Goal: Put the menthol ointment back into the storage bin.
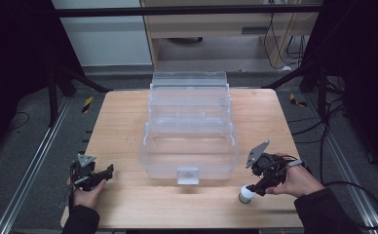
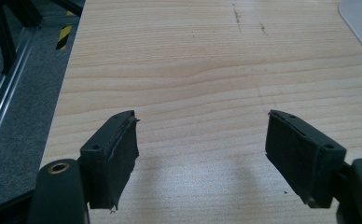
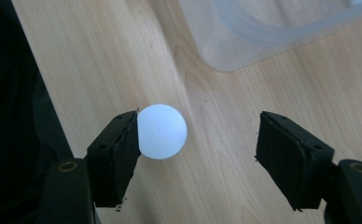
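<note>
— Jaws first: how do they stand?
— Right gripper [image 3: 195, 144] gapes wide, one jaw against the white bulb [image 3: 162, 131] standing on the table [image 1: 128, 126]. Left gripper [image 2: 202, 154] is spread too, over bare wood.
— Farther off?
— Clear plastic box [image 1: 189, 146], mid-table, just beyond the bulb.

A lab: wooden table [image 1: 119, 122] on aluminium rails [image 1: 28, 165] (loose cables [image 1: 323, 131] trail across grey carpet).

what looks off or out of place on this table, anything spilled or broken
Nothing spilled or broken. The clear plastic bin sits square on the wooden table. The white bulb stands near the front edge, touching one of the right gripper's open jaws. The left gripper is open over bare wood.
</note>
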Tool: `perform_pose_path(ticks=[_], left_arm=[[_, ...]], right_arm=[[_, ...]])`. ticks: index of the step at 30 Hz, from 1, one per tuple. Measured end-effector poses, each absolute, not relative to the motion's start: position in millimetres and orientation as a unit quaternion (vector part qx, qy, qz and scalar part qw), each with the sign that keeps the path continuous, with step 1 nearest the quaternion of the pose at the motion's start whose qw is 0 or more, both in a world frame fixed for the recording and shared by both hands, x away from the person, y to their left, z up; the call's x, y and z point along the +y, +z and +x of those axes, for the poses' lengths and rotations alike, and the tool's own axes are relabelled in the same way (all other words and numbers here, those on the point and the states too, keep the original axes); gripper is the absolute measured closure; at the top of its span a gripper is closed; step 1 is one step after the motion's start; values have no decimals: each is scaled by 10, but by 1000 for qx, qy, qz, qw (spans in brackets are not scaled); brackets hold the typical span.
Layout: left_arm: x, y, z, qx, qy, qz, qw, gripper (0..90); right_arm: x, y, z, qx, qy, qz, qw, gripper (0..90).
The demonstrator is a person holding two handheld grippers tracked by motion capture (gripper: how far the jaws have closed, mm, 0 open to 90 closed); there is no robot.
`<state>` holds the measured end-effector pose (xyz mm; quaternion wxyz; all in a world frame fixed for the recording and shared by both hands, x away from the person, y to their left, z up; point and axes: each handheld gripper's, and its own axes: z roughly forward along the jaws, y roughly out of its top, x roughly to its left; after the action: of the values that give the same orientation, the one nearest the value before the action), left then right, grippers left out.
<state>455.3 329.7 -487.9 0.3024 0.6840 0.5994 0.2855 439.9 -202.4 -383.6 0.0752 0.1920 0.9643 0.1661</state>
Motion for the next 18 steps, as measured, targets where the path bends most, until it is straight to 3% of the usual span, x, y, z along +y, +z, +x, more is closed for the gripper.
perform_pose_path(ticks=[18], left_arm=[[3301, -4873, 4550, 597, 290, 685, 300, 251]], right_arm=[[-1865, -4111, 4352, 983, 108, 143, 49, 324]])
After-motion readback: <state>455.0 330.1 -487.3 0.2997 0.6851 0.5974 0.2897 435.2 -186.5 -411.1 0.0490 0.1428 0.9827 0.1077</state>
